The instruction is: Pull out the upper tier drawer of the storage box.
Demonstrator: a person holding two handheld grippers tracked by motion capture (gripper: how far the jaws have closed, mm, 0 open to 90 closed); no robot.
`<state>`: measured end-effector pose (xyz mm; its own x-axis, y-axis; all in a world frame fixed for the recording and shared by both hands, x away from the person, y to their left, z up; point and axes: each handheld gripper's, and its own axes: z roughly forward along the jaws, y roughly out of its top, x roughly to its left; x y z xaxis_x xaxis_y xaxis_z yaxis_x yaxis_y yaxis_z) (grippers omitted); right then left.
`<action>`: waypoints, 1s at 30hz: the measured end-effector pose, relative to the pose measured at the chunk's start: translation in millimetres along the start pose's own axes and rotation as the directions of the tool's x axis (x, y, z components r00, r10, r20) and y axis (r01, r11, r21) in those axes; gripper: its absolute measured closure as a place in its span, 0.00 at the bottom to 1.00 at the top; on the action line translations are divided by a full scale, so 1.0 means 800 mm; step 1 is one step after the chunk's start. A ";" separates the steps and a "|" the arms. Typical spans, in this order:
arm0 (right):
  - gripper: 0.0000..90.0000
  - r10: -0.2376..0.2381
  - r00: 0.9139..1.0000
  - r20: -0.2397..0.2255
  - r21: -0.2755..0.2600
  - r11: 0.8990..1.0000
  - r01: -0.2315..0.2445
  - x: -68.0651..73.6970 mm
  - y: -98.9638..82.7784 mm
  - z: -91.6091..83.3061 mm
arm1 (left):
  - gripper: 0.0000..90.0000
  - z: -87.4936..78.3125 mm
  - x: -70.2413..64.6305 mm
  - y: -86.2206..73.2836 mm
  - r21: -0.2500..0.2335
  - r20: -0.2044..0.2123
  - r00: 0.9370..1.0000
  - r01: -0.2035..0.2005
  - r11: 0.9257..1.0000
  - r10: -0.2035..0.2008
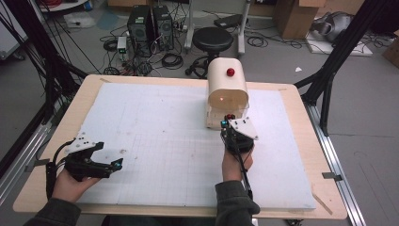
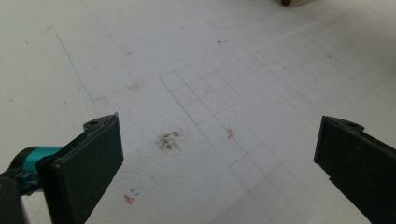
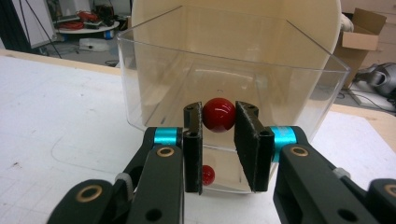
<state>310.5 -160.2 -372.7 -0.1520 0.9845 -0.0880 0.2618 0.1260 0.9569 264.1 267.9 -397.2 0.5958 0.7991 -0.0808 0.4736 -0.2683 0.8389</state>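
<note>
Currently two grippers are on the counter (image 1: 291, 141), one per hand. The right gripper (image 3: 219, 122) is clenched on one red knob (image 3: 218, 114) at the front of a clear bin (image 3: 299, 88) with a cream curved hood (image 1: 227, 82), at the counter's far centre-right. A second red knob (image 1: 230, 71) sits on the hood top; a smaller red spot low in the bin may be a reflection. The left gripper (image 2: 219, 154) is released, jaws wide apart over bare gridded white board (image 2: 196, 70), near left.

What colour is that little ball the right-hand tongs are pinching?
Glossy red. The small round knob shows best in the right gripper view, between the right tongs.
</note>
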 end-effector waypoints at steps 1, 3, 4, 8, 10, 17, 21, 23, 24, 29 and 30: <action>0.81 0.000 1.000 -0.001 -0.001 1.000 0.000 0.000 0.000 -0.001 | 0.02 0.000 0.000 0.000 -0.001 0.000 1.000 0.000 1.000 0.000; 0.81 -0.002 1.000 -0.003 -0.003 1.000 0.002 0.000 -0.001 -0.003 | 0.02 0.000 0.000 0.000 0.000 -0.001 1.000 0.001 1.000 -0.001; 0.81 -0.005 1.000 -0.004 -0.002 1.000 0.005 0.000 -0.001 -0.003 | 0.02 0.000 0.000 0.000 0.000 0.000 1.000 0.000 1.000 0.000; 0.81 -0.001 1.000 -0.009 -0.009 1.000 0.001 0.001 0.000 -0.011 | 0.02 0.000 0.000 0.000 0.002 -0.001 1.000 -0.003 1.000 0.003; 0.81 -0.003 1.000 -0.010 -0.012 1.000 0.003 0.000 -0.001 -0.011 | 0.02 0.000 -0.001 0.000 -0.001 0.000 1.000 -0.001 1.000 0.001; 0.81 -0.001 1.000 -0.014 -0.015 1.000 0.001 0.001 -0.003 -0.017 | 0.02 0.000 -0.001 0.001 -0.002 0.000 1.000 -0.001 1.000 0.001; 0.81 -0.001 1.000 -0.014 -0.018 1.000 0.001 0.001 -0.004 -0.020 | 0.02 0.001 -0.001 0.001 0.000 0.001 1.000 -0.002 1.000 0.002; 0.81 -0.003 1.000 -0.016 -0.018 1.000 0.003 0.001 -0.005 -0.022 | 0.02 0.001 -0.001 0.001 0.001 0.001 1.000 -0.004 1.000 0.004; 0.81 -0.001 1.000 -0.016 -0.020 1.000 0.000 0.001 -0.006 -0.023 | 0.02 0.001 -0.001 0.001 0.001 0.002 1.000 -0.002 1.000 0.002; 0.81 0.003 1.000 -0.021 -0.021 1.000 -0.003 0.000 -0.006 -0.025 | 0.02 0.001 -0.001 0.001 0.001 0.002 1.000 -0.003 1.000 0.003; 0.81 0.002 1.000 -0.021 -0.022 1.000 -0.003 0.000 -0.006 -0.025 | 0.02 0.001 -0.001 0.001 0.002 0.002 1.000 -0.004 1.000 0.004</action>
<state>290.0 -163.3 -371.7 -0.1714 0.9820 -0.0798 0.2409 0.1203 0.9631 264.3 266.6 -396.8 0.5987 0.7971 -0.0782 0.4723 -0.2725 0.8382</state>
